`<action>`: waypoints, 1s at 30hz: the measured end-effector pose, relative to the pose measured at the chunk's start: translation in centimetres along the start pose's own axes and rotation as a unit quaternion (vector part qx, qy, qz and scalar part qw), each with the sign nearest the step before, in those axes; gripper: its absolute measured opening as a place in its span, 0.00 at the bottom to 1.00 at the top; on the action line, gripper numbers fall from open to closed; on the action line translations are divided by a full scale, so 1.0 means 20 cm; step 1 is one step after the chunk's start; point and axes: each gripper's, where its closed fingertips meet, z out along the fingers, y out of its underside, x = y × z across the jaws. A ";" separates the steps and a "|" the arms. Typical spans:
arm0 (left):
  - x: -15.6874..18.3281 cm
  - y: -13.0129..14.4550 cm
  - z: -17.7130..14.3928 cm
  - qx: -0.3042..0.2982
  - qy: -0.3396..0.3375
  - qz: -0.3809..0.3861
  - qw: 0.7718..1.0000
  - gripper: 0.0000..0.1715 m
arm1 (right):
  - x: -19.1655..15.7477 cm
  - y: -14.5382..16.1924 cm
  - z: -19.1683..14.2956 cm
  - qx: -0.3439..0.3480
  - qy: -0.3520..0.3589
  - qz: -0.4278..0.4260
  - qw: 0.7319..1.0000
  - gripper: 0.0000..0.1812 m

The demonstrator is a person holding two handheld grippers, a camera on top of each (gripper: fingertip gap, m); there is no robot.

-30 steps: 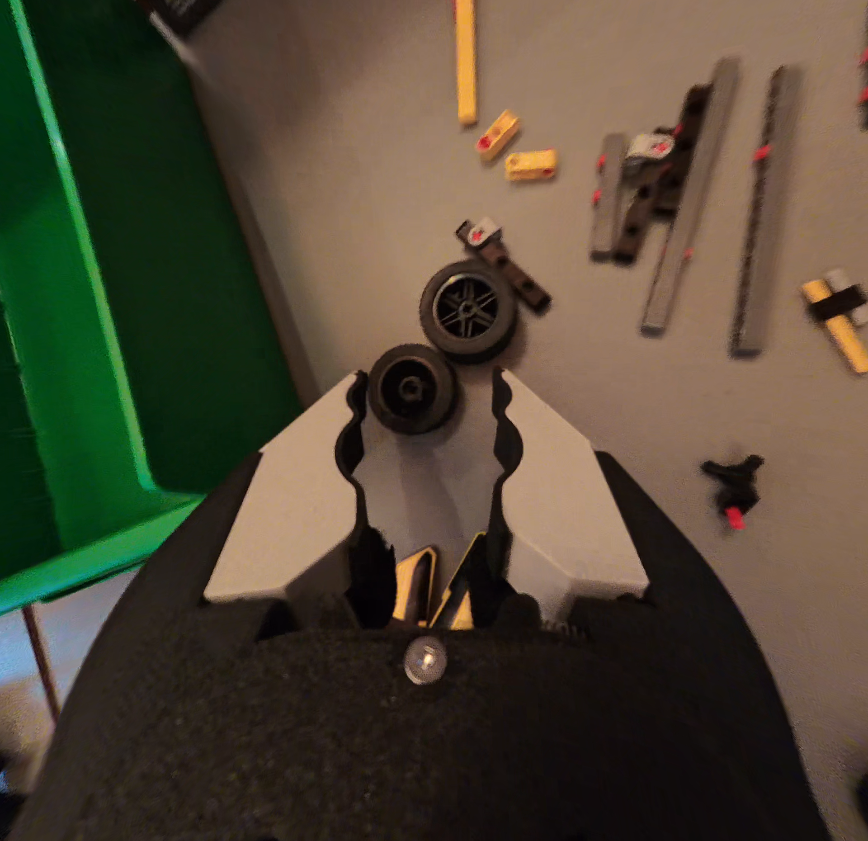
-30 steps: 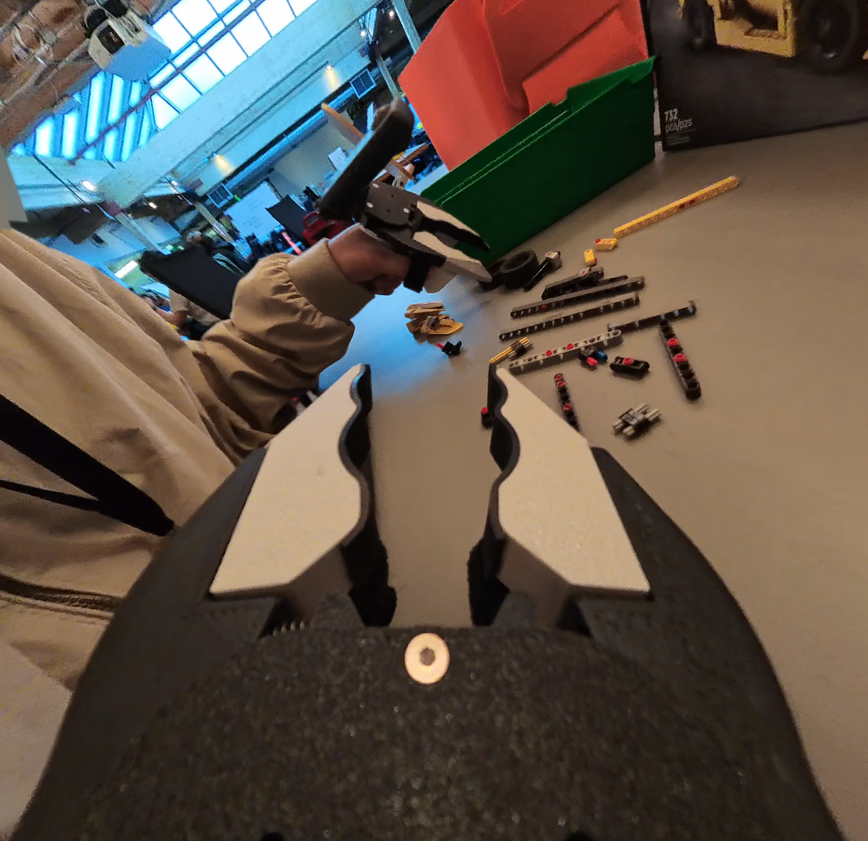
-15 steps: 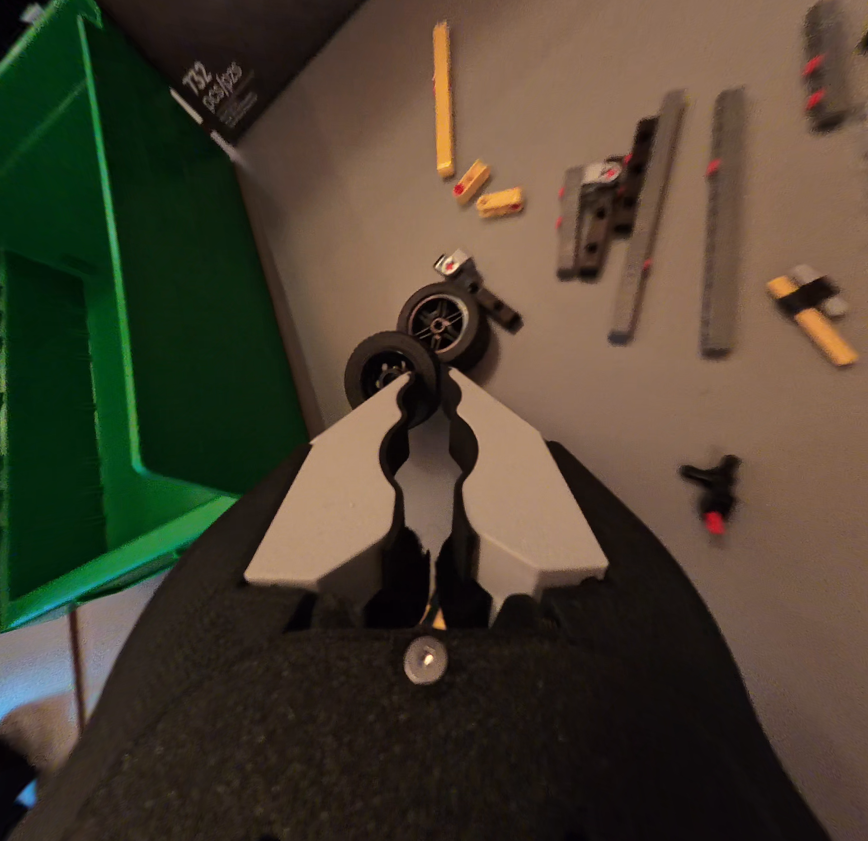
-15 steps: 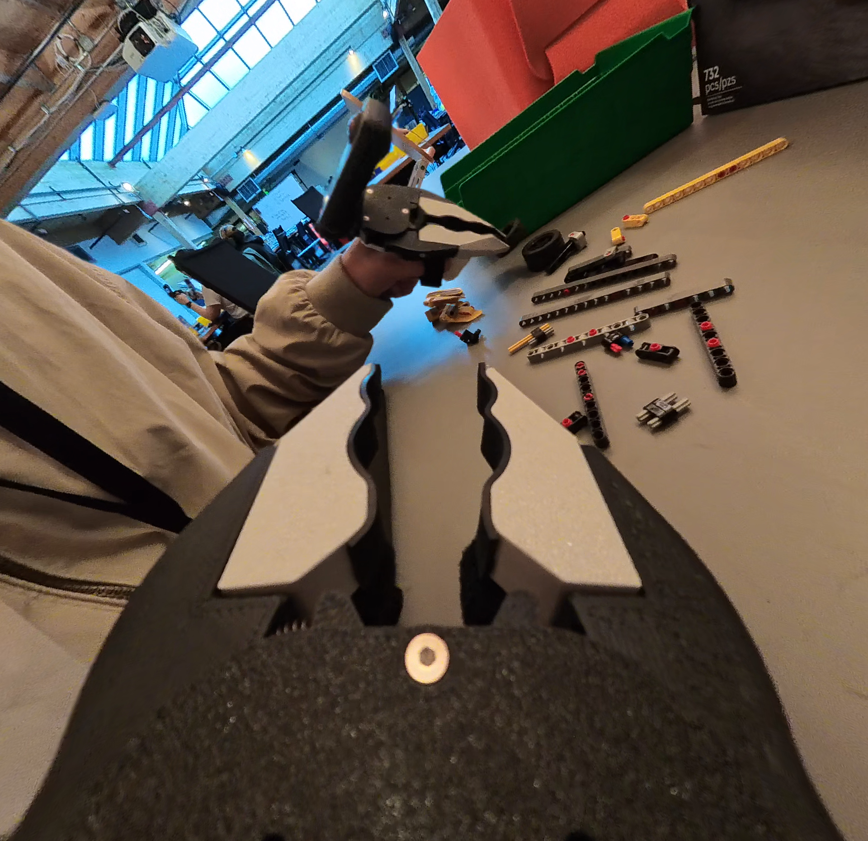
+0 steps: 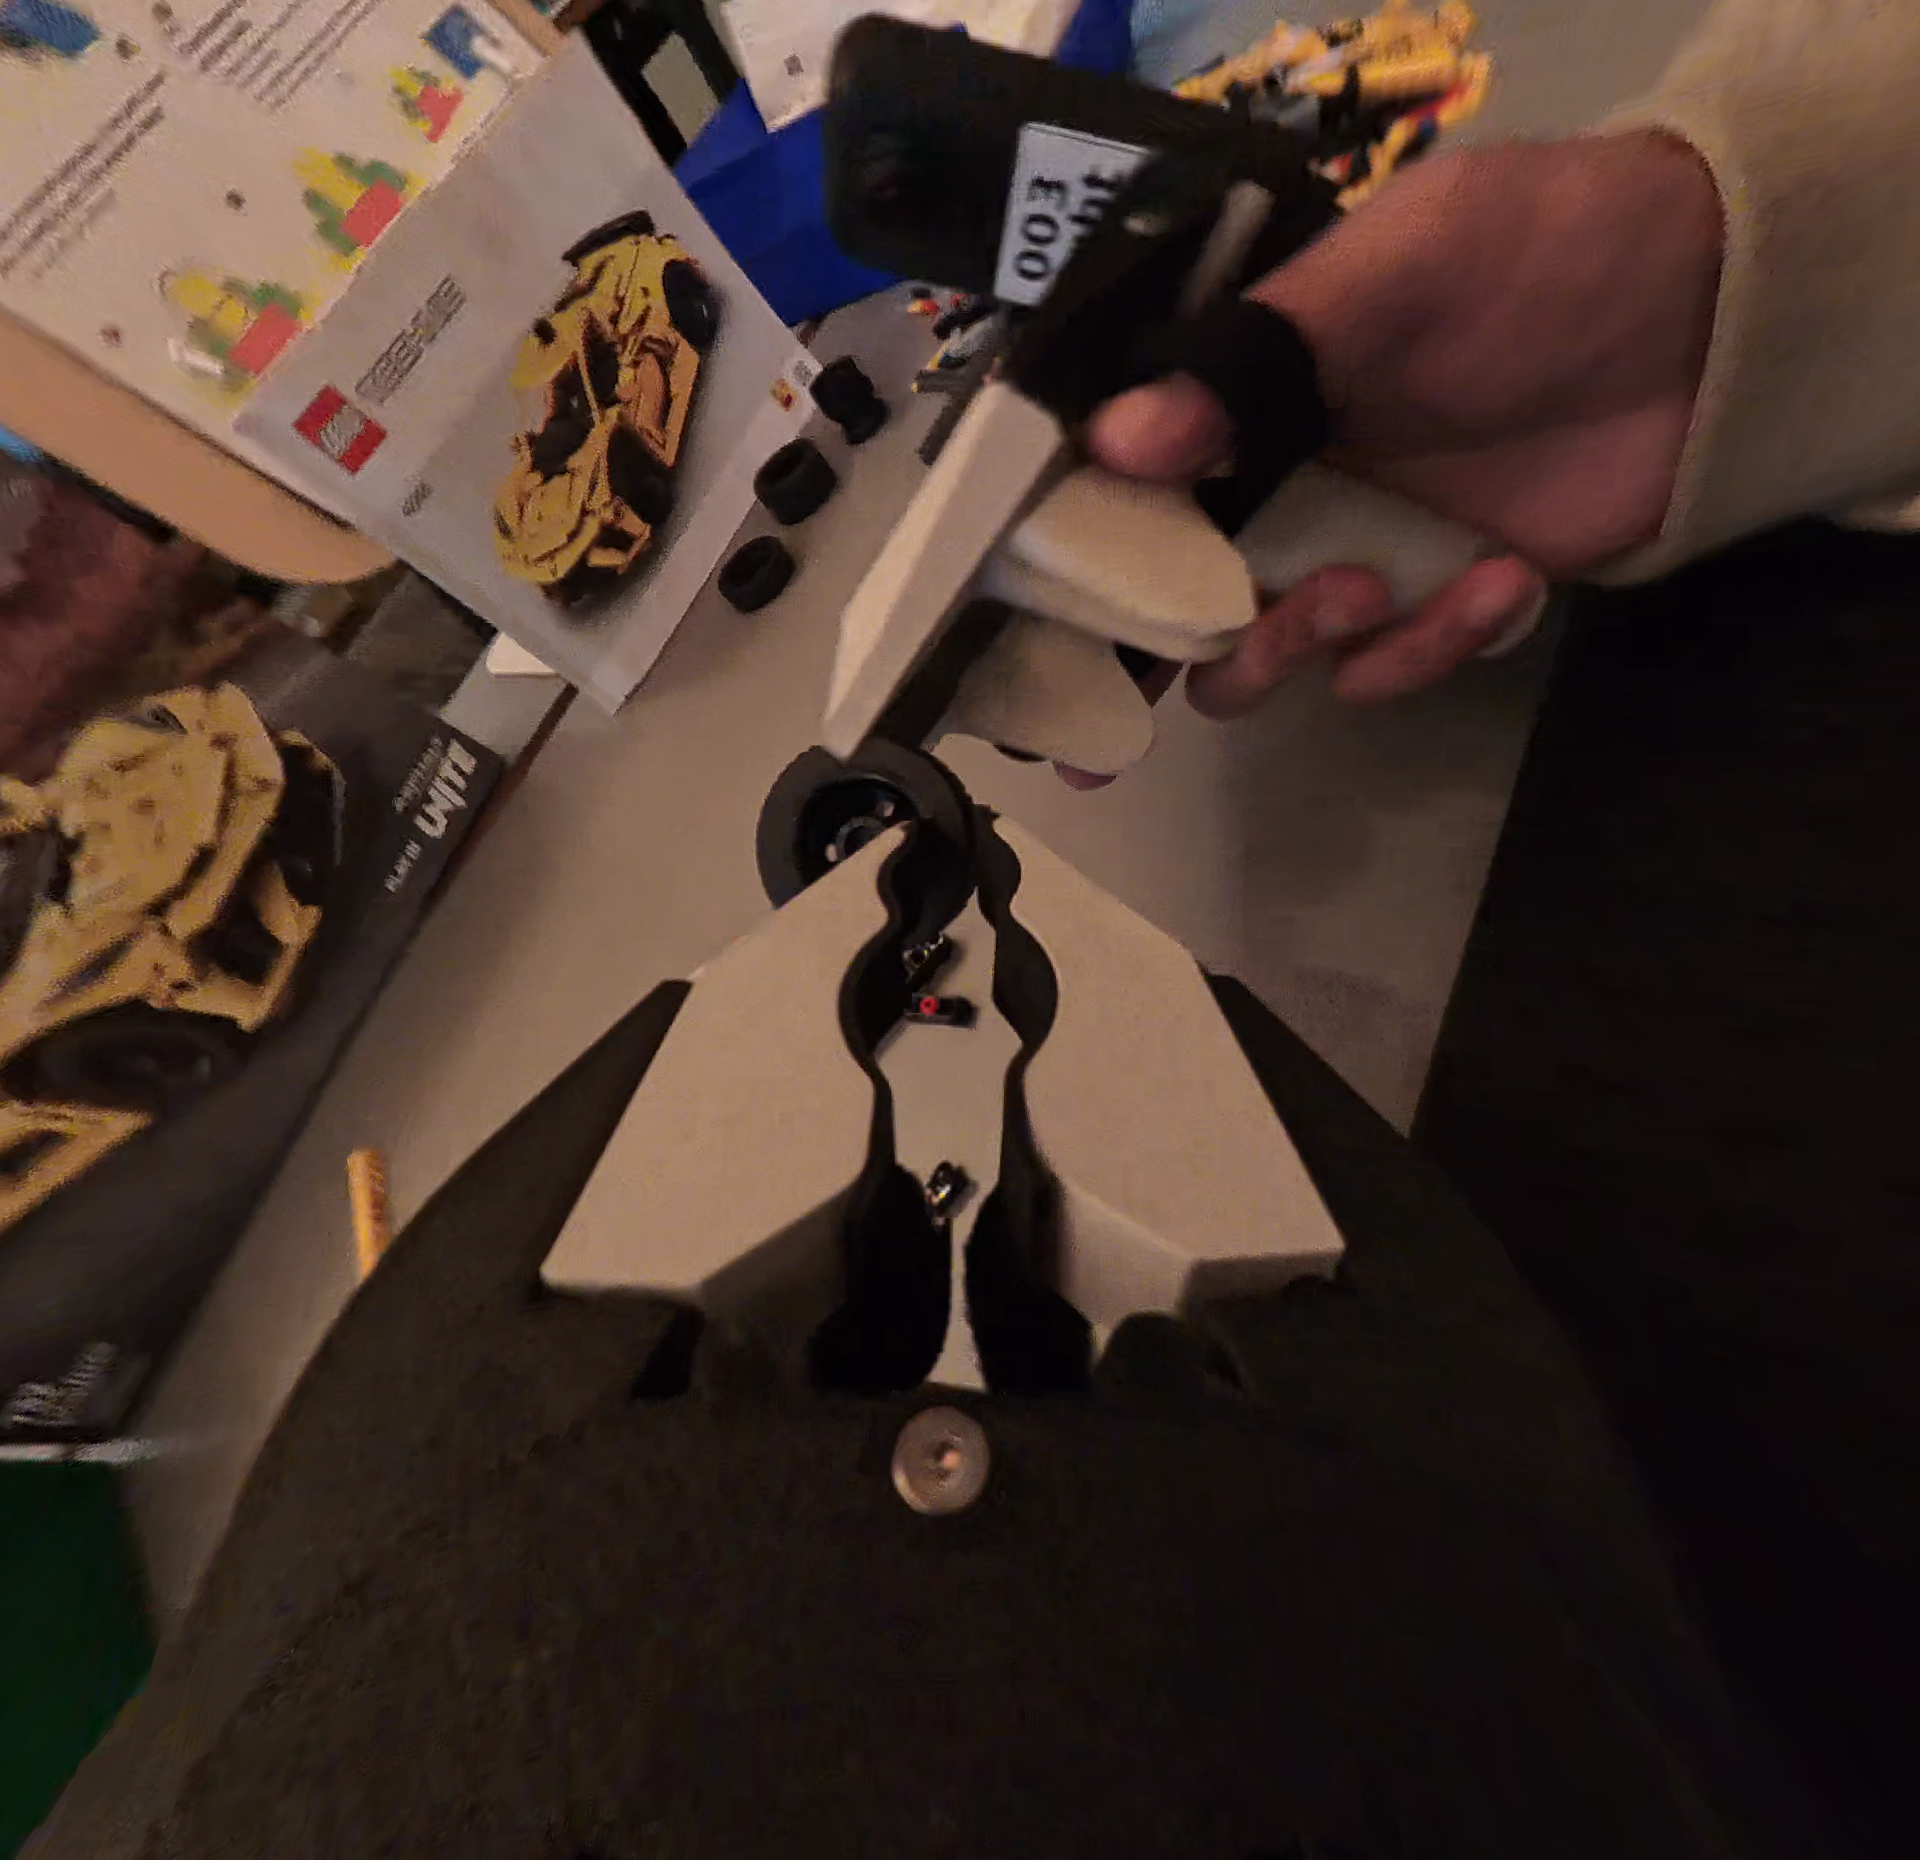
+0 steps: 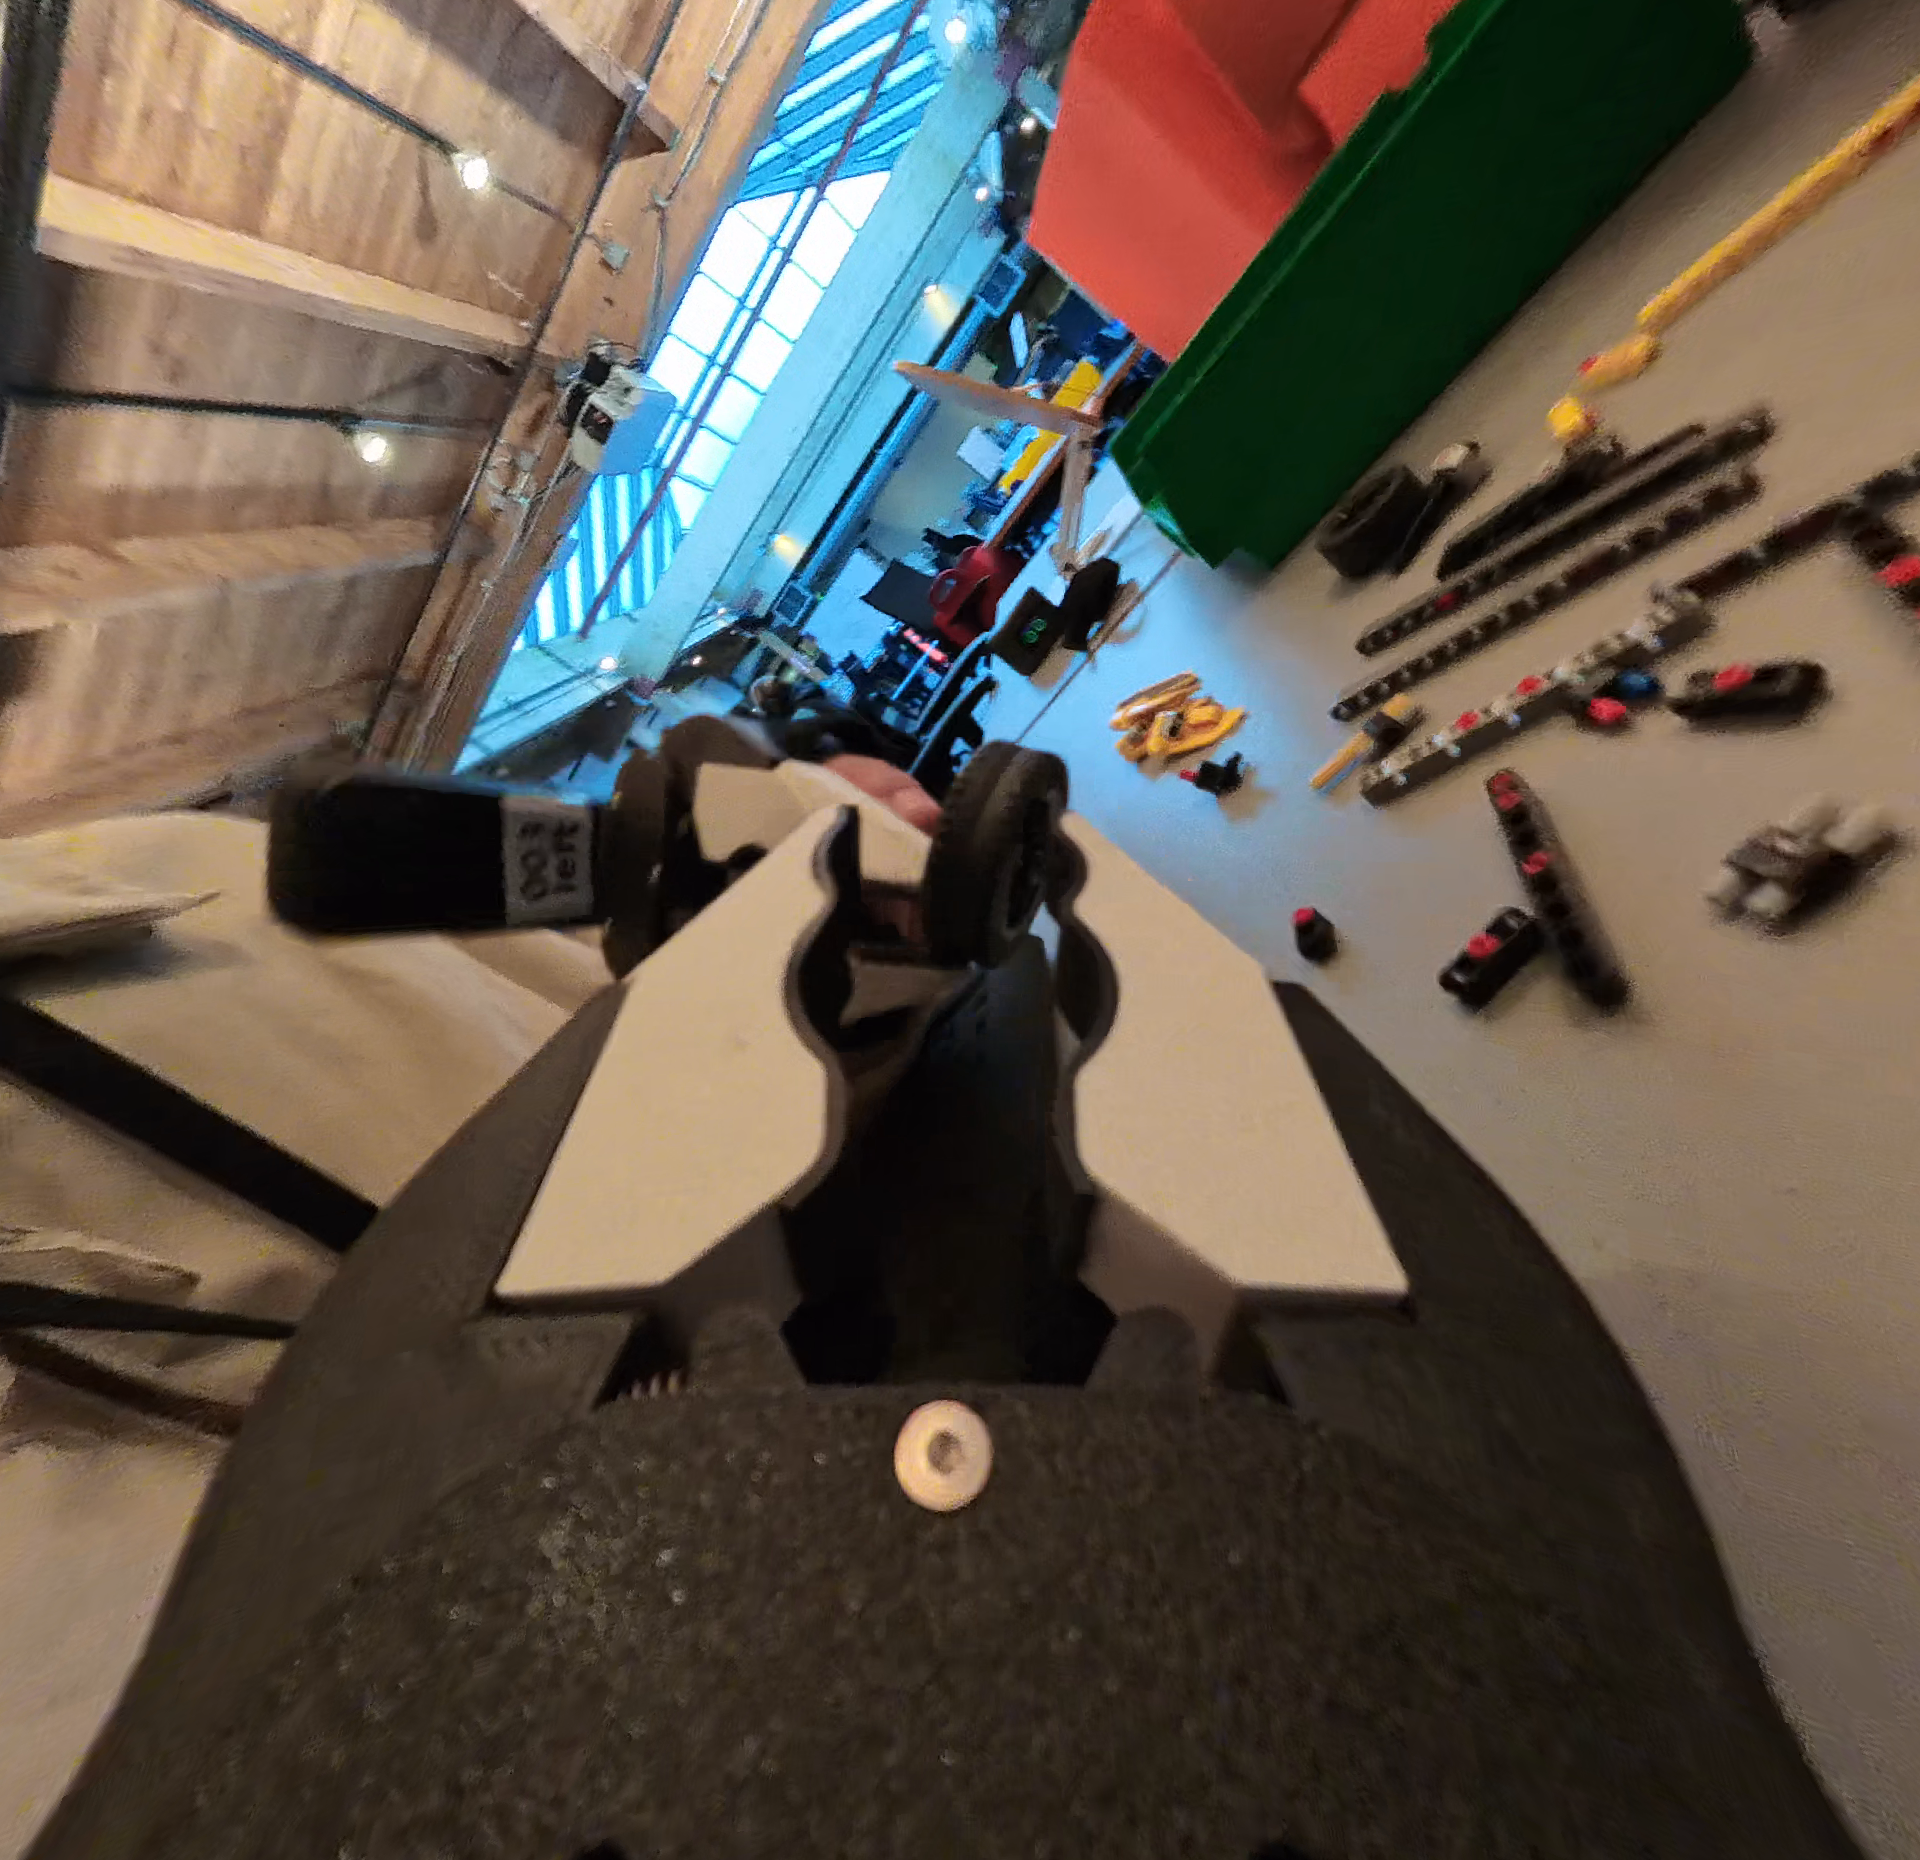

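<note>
We keep the left gripper [image 5: 940,854] clenched on the black wheel [image 5: 862,823], lifted off the surface [image 5: 582,875], and bring the spread, empty fingers (wide gap) of the right gripper [image 6: 951,854] squarely around its tyre.

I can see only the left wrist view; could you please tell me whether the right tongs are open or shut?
Observer: Open. The right tongs gape wide, with the black wheel edge-on by their tips.
Operator: Thank you. What lies on the table beyond it?
Observer: A second black wheel lies beside a green bin.
Operator: Is anything else laid out there?
Observer: Long black beams lie in rows on the grey table.
</note>
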 end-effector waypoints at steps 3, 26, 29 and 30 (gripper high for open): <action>0.03 0.00 0.03 -0.009 -0.013 0.022 1.000 0.05 | 0.06 0.04 -0.06 -0.026 0.035 -0.006 0.999 0.08; -0.12 0.05 0.12 0.106 -0.009 -0.389 0.915 0.09 | 0.17 0.01 -0.12 -0.040 0.268 -0.222 0.937 0.09; -0.13 0.06 0.15 0.068 -0.073 -0.328 0.939 0.08 | 0.21 0.00 -0.14 -0.043 0.319 -0.247 0.914 0.09; -0.13 0.06 0.15 0.055 -0.091 -0.306 0.946 0.08 | 0.22 0.00 -0.14 -0.043 0.331 -0.245 0.910 0.09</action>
